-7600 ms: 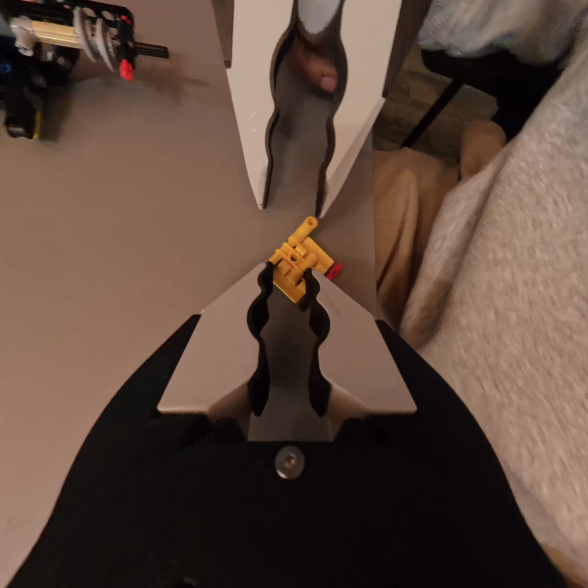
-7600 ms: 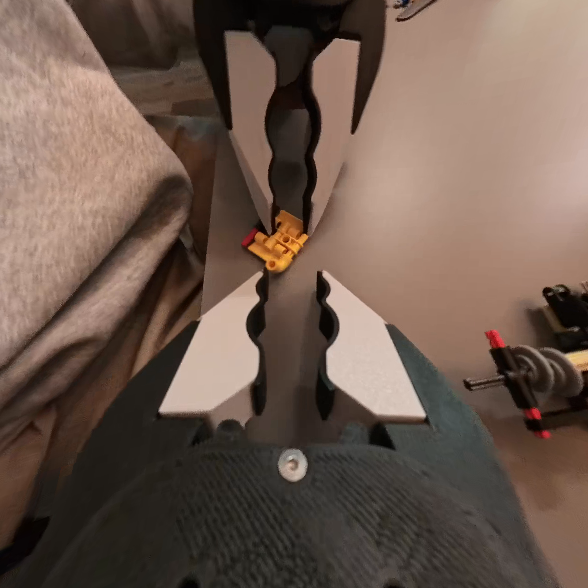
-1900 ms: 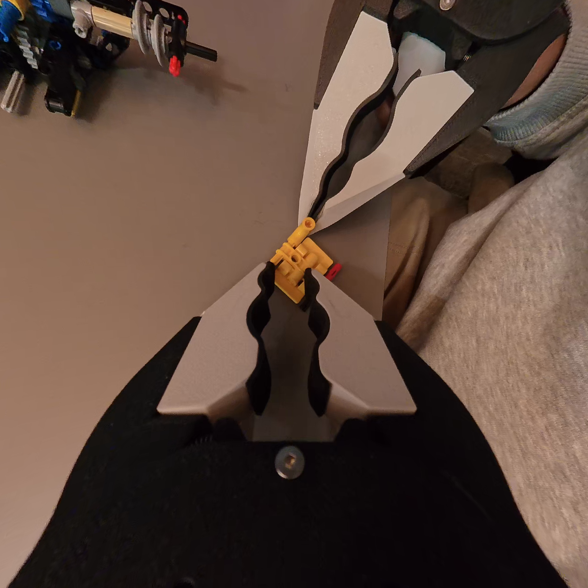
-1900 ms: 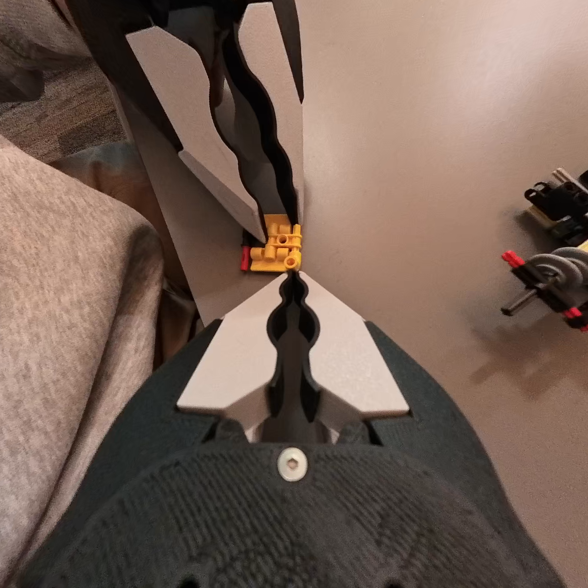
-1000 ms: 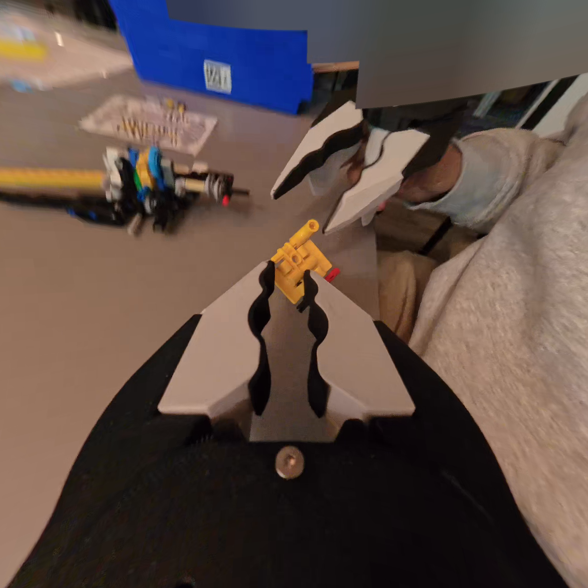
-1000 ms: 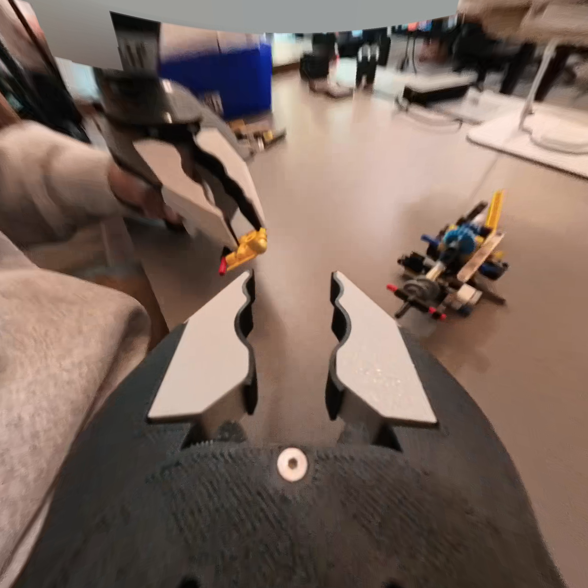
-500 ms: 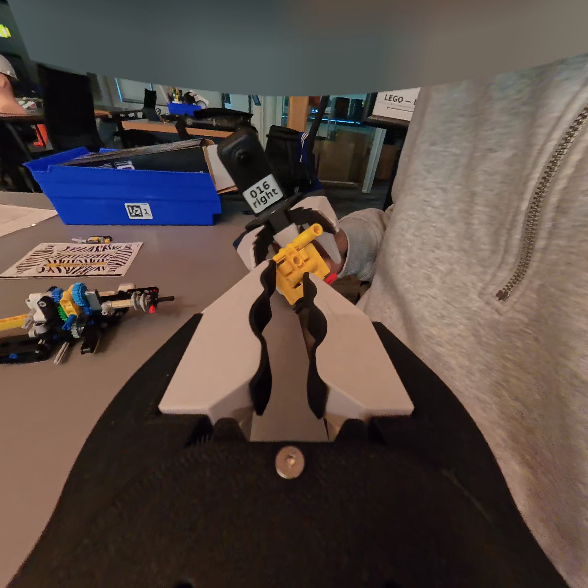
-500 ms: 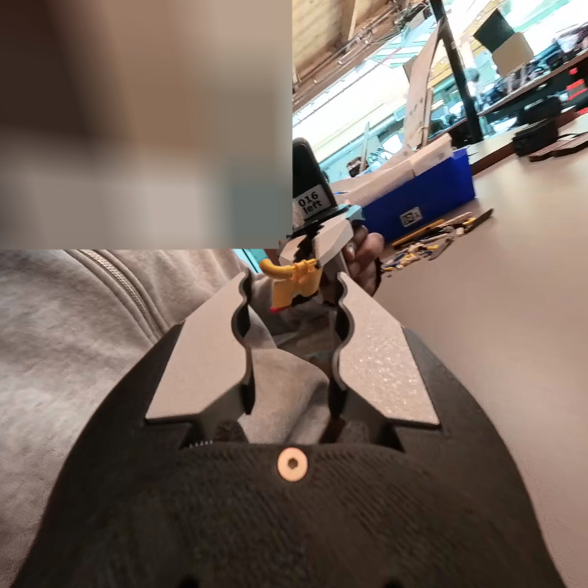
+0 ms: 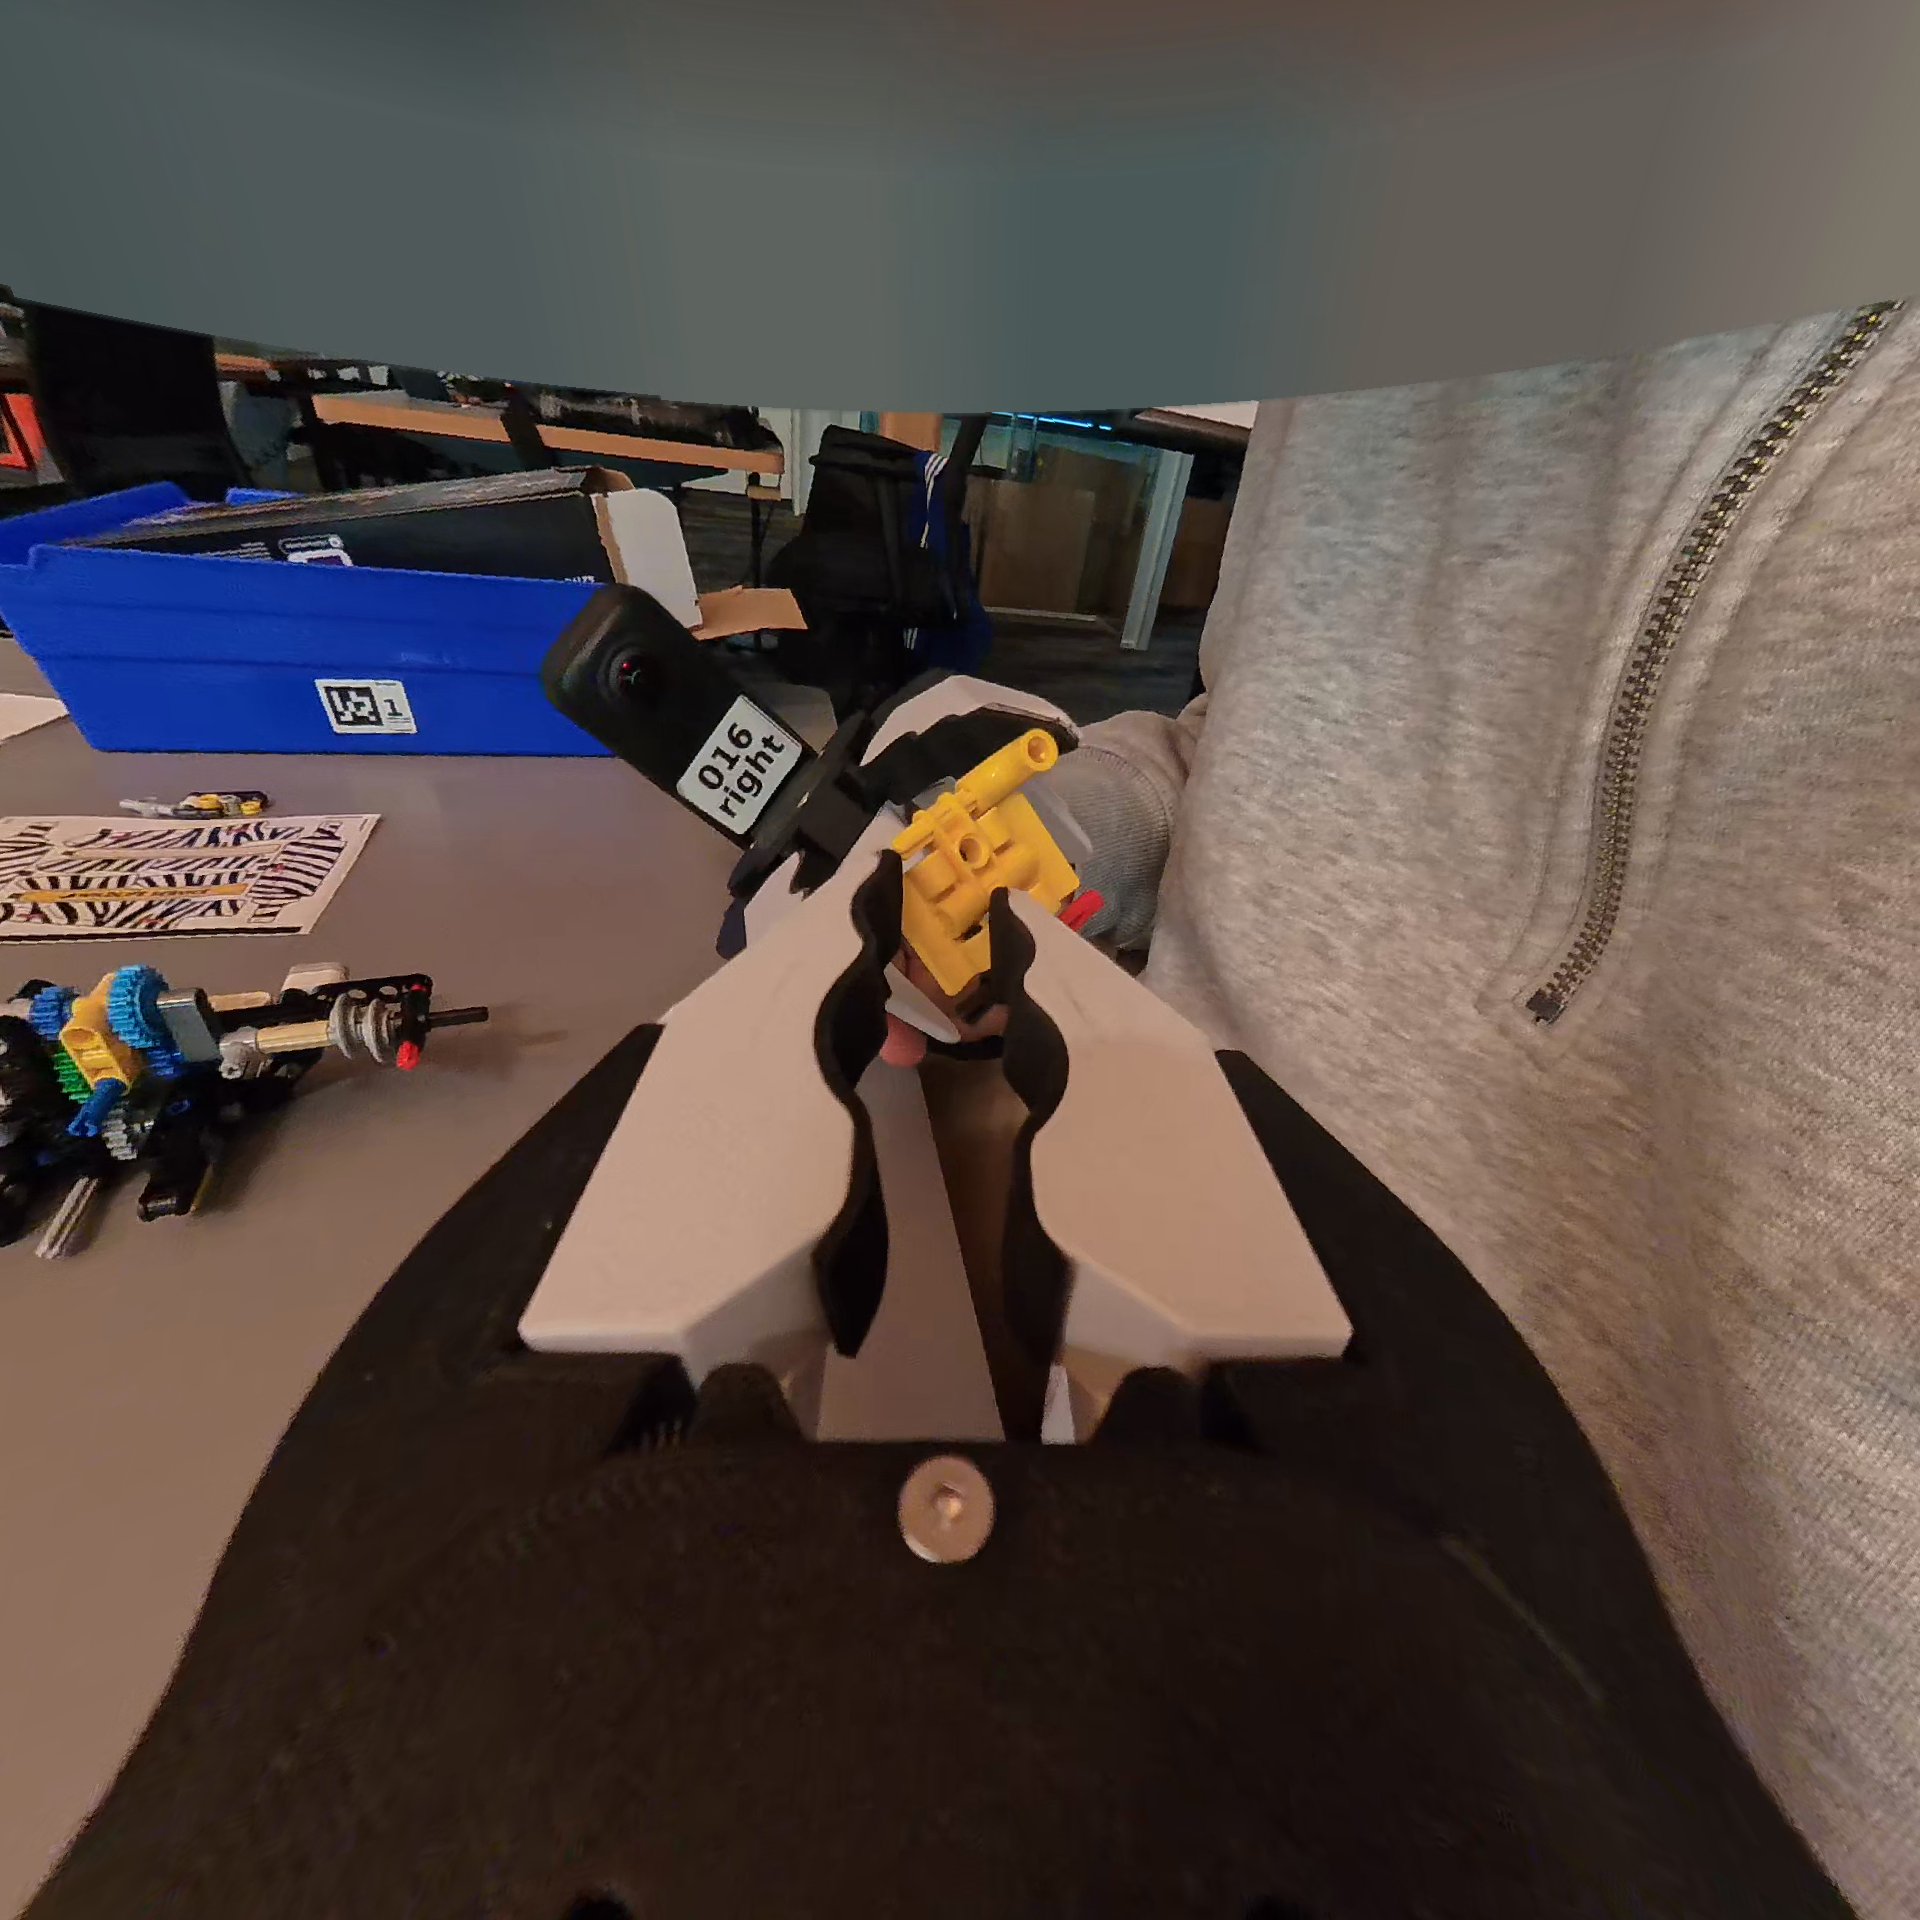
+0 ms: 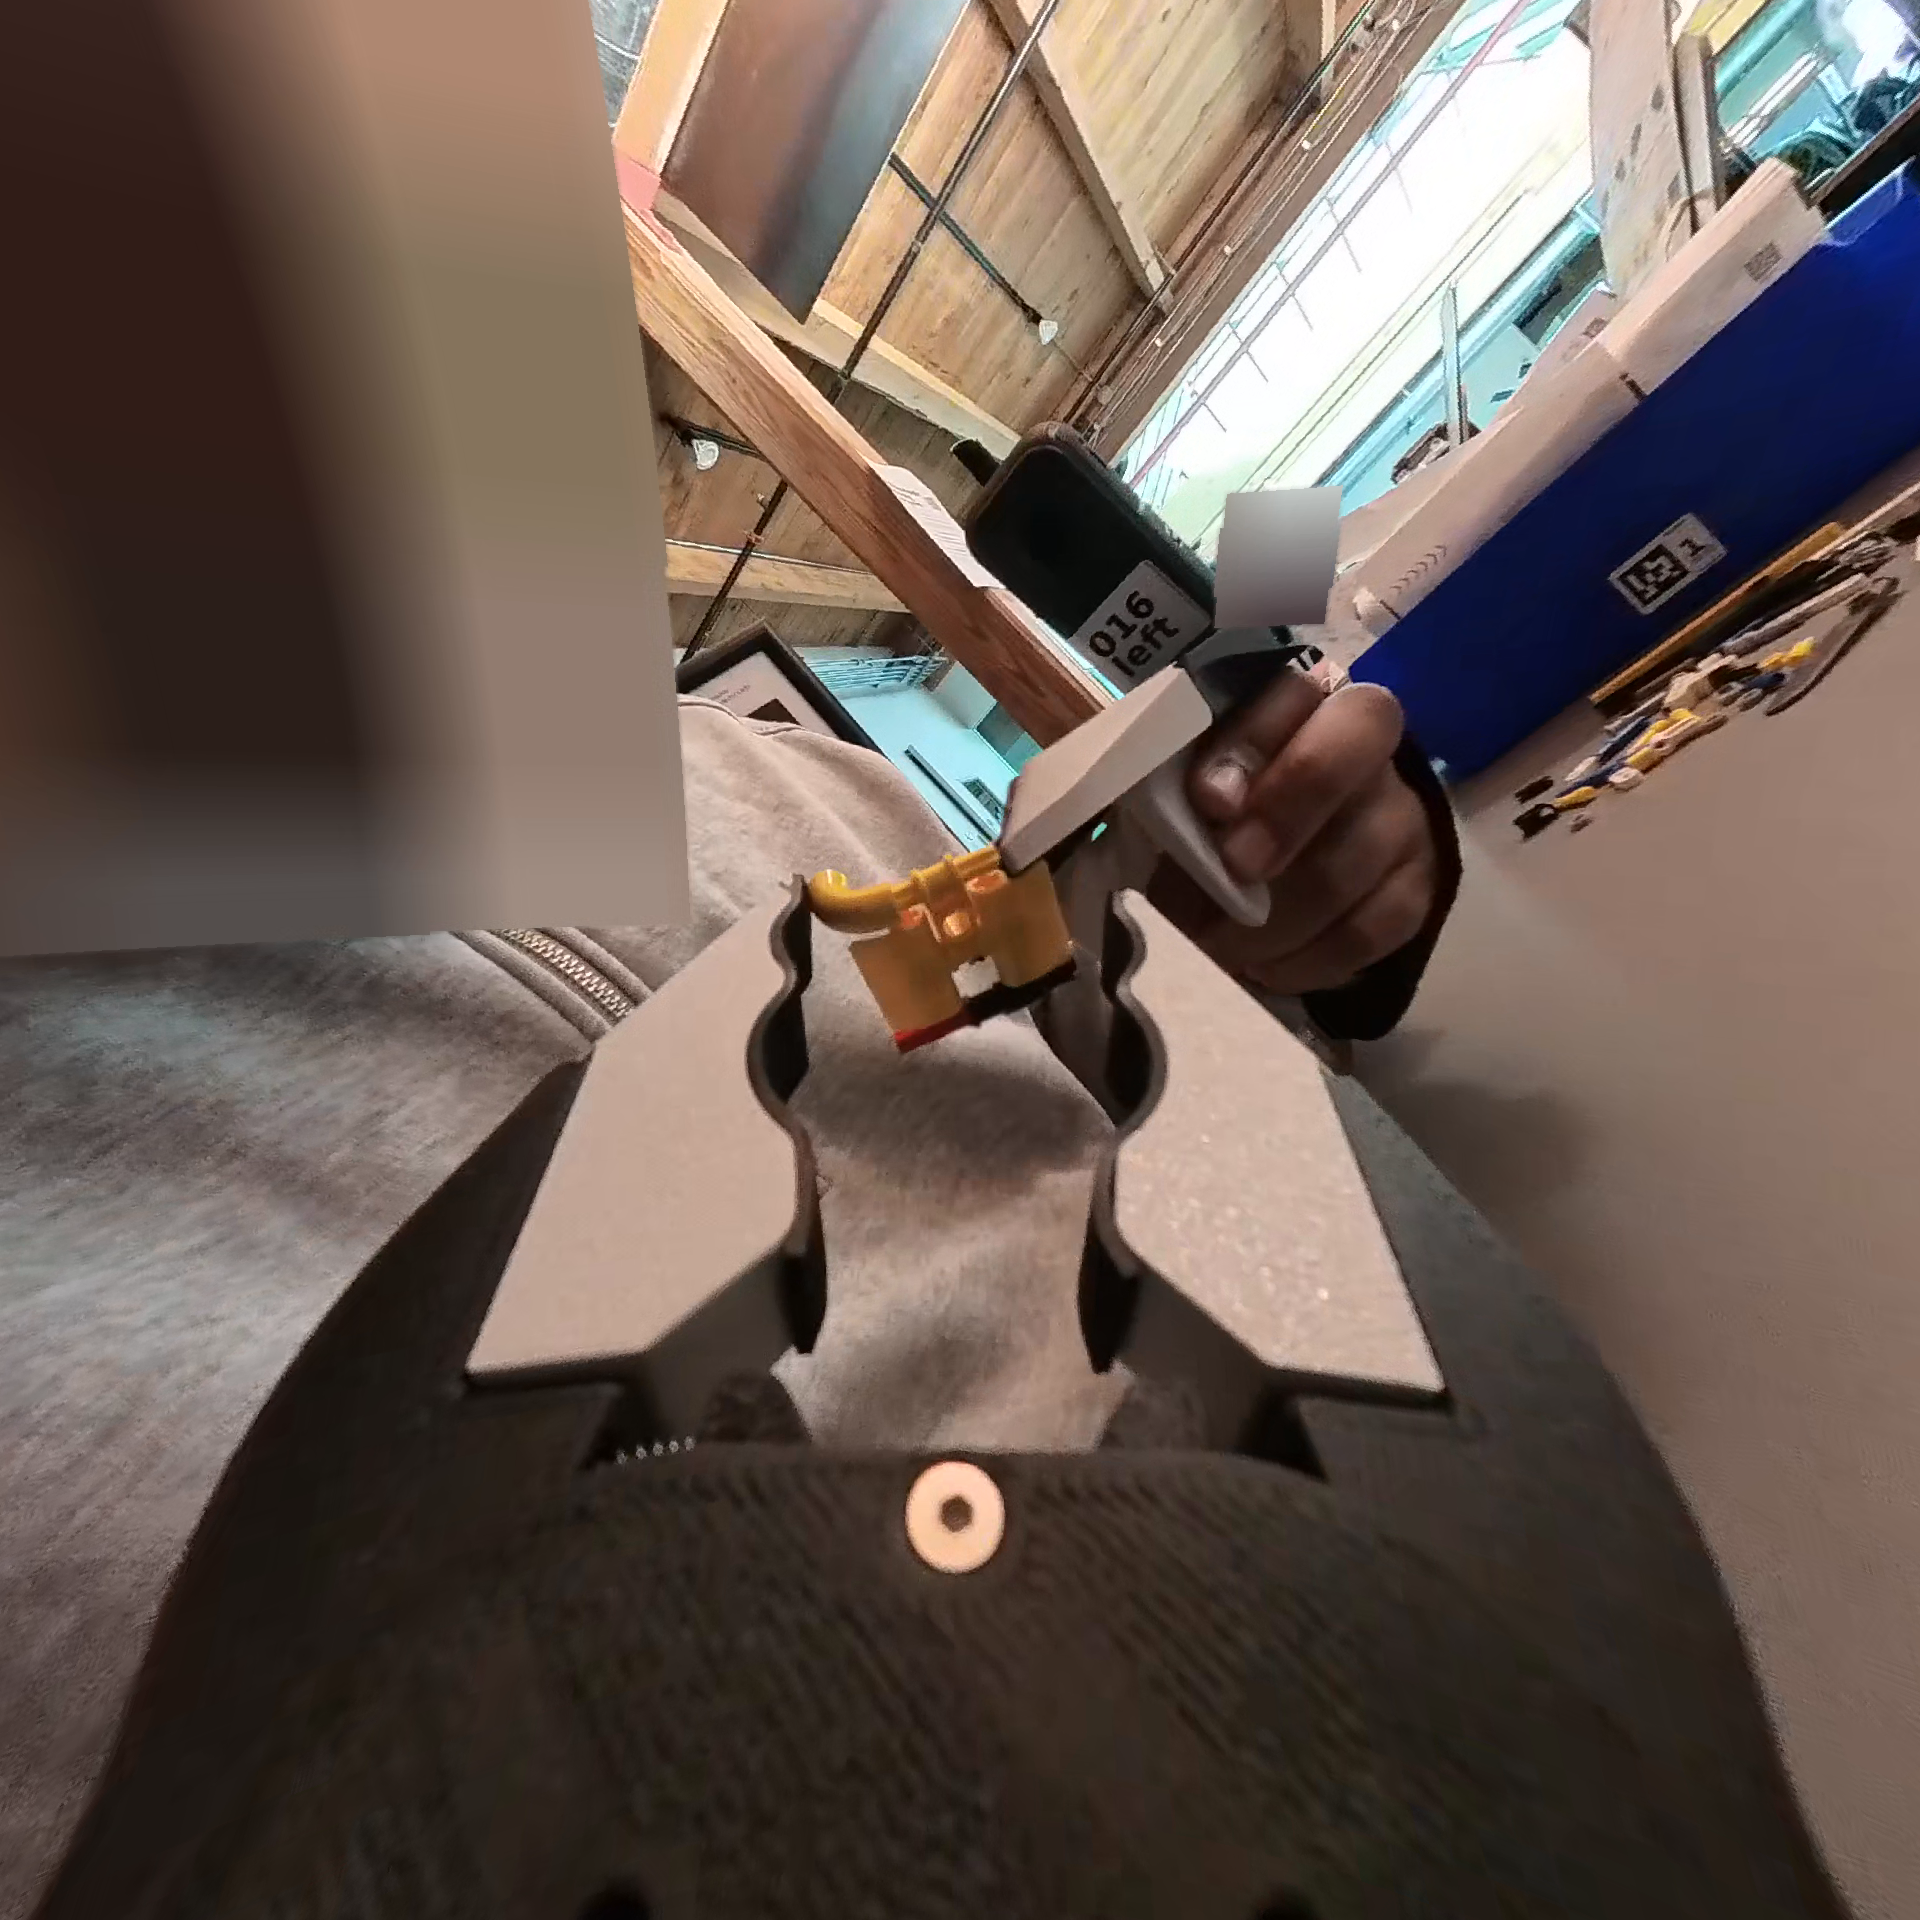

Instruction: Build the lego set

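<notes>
Up front in the left wrist view, the yellow piece (image 9: pixel 971 873) is pinched at the left gripper (image 9: pixel 940 914) tips, held above the table (image 9: pixel 499 894), its peg slanting up and right toward a grey hoodie (image 9: pixel 1558 935). A partial model (image 9: pixel 197 1049), a sticker sheet (image 9: pixel 156 873) and a blue bin (image 9: pixel 270 665) are seen to the left.

From the right wrist view, the right gripper (image 10: pixel 951 940) is spread wide, the piece (image 10: pixel 951 935) lying crosswise between its tips, the elbow end pointing left; loose parts (image 10: pixel 1662 717) lie by the bin (image 10: pixel 1662 582).

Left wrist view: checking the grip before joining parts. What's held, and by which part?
The left tool clamps the yellow lego piece by its lower edge; the right tool holds nothing.
</notes>
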Available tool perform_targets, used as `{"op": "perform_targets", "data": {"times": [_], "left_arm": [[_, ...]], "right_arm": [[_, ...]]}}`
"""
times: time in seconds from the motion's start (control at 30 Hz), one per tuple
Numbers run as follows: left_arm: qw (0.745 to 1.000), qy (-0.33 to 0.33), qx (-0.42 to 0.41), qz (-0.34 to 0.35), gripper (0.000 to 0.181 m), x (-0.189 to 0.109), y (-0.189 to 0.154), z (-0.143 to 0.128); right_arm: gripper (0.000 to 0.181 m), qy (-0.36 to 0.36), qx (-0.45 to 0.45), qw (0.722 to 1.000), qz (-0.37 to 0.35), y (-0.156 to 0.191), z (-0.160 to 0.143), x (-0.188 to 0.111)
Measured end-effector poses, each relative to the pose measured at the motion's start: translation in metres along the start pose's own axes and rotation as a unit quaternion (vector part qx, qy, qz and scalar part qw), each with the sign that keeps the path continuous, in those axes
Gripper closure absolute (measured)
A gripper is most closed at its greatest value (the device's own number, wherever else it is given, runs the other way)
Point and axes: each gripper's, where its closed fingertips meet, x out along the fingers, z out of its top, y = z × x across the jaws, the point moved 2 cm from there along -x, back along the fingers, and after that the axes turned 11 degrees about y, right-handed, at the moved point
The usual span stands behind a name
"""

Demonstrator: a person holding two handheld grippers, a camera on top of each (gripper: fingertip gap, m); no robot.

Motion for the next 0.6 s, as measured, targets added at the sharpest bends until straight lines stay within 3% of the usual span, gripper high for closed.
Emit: {"op": "perform_targets", "data": {"times": [0.1, 0.6], "left_arm": [[1.0, 0.004, -0.001, 0.003, 0.167, 0.0007, 0.0007, -0.0011], [0.999, -0.008, -0.023, -0.031, 0.167, 0.0024, -0.0053, 0.0004]], "right_arm": [[0.135, -0.001, -0.002, 1.0, 0.009, 0.002, 0.0005, 0.0007], [0.136, 0.013, -0.002, 0.999, 0.031, 0.0065, -0.0014, 0.0037]]}}
